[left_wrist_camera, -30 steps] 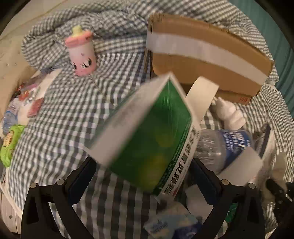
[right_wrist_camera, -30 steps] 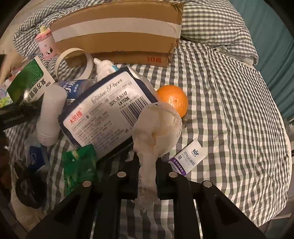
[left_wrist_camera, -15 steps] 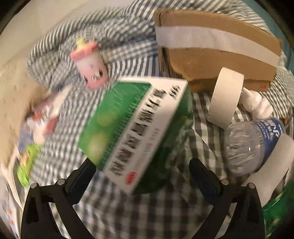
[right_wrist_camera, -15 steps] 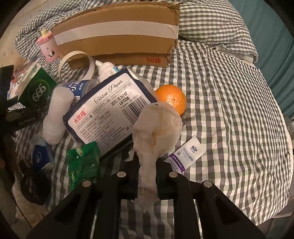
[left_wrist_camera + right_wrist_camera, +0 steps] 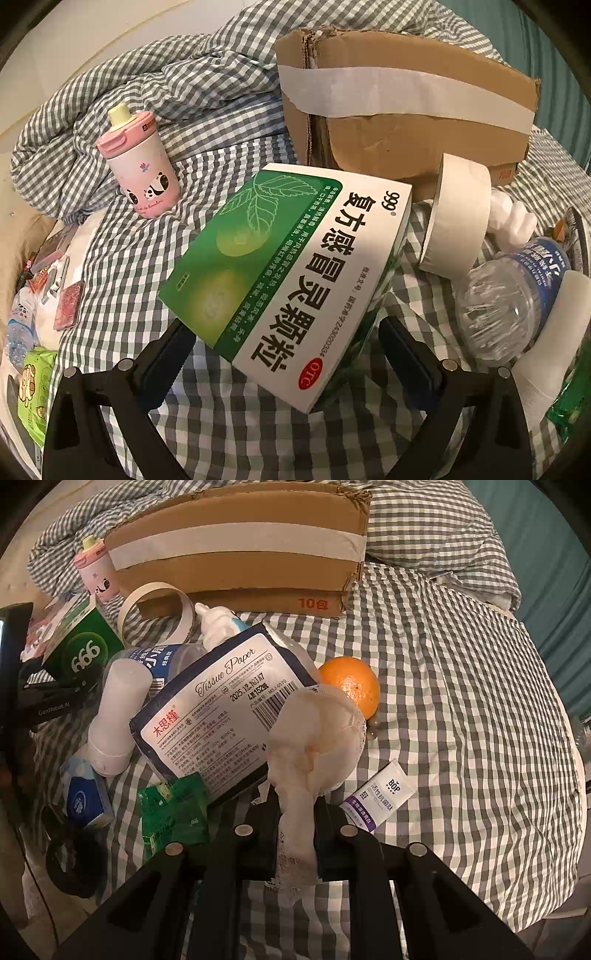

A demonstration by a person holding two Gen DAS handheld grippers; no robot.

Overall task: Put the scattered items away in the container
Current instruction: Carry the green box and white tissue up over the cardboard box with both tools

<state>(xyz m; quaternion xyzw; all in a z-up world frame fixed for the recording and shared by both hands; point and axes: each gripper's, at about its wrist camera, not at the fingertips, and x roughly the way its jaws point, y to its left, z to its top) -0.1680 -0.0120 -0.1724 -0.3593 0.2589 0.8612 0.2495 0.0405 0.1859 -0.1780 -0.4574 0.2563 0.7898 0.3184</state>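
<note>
My left gripper (image 5: pixel 280 332) is shut on a green and white medicine box (image 5: pixel 288 273) and holds it above the checked bedsheet, in front of the cardboard box (image 5: pixel 402 110). The medicine box also shows in the right wrist view (image 5: pixel 79 642). My right gripper (image 5: pixel 297 819) is shut on a crumpled white lace cloth (image 5: pixel 314 746) over the pile of items. The cardboard box (image 5: pixel 240 554) stands at the back of the bed, its opening hidden.
A pink panda cup (image 5: pixel 138 170), tape roll (image 5: pixel 458 214) and water bottle (image 5: pixel 513 291) lie near the box. A tissue pack (image 5: pixel 221 709), orange (image 5: pixel 351 690), white tube (image 5: pixel 380 794), green sachets (image 5: pixel 173 816) and a white cylinder (image 5: pixel 118 716) lie on the sheet. Pillow (image 5: pixel 436 535) at back right.
My left gripper has lifted the medicine box, turned it so its printed face shows, and moved it closer to the cardboard box. My right gripper holds the cloth almost still.
</note>
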